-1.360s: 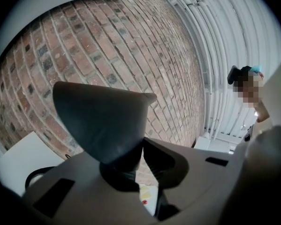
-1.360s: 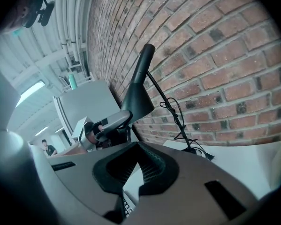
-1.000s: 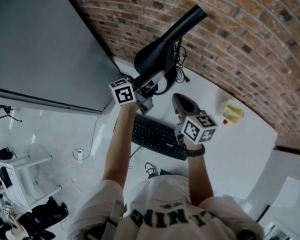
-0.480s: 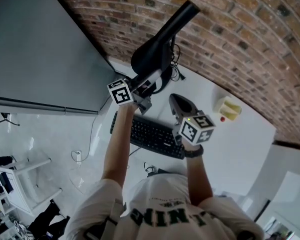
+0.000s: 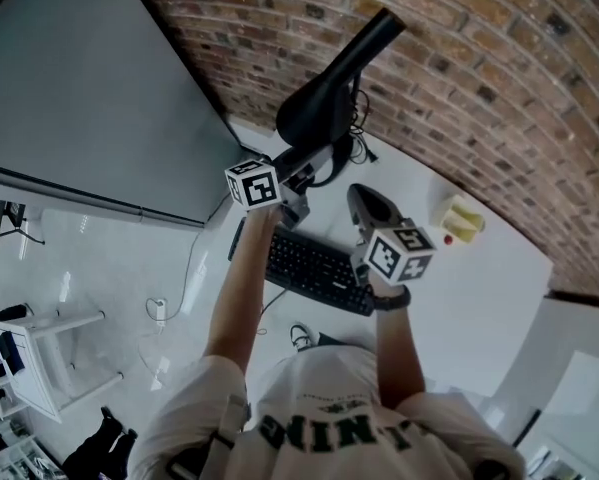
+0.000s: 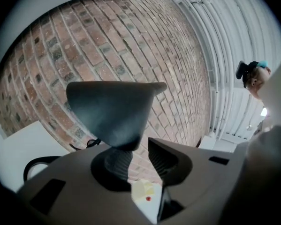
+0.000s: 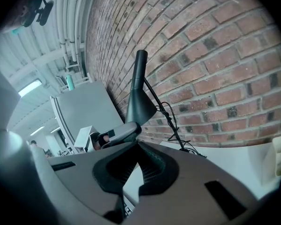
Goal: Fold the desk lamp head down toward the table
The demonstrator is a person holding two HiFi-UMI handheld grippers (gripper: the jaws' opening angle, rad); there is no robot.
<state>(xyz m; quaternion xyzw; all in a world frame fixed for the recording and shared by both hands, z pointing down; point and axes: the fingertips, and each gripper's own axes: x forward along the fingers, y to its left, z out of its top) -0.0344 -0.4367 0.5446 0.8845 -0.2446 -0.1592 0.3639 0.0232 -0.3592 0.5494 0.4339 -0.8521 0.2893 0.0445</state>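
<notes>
black lamp head [image 6: 107, 109] sits loose between the left gripper's [image 6: 139, 153] fingers [image 6: 161, 156], just opening, likely to release it; right gripper [image 7: 138, 146] idles with fingers clenched, empty.

So from up top: the black desk lamp head [image 5: 322, 106] is in front of the brick wall [image 5: 499, 78], with its arm [image 5: 374, 38] angled up to the right and cables [image 5: 359, 133] bunched behind it. The left gripper [image 5: 314, 158] is right at the head's lower edge, jaws just been easing apart, can't tell if they touch it. The right gripper [image 5: 361, 196] hangs over the white table [image 5: 479, 298] by the keyboard [image 5: 314, 268]. A yellow thing [image 5: 461, 218] sits further right
</notes>
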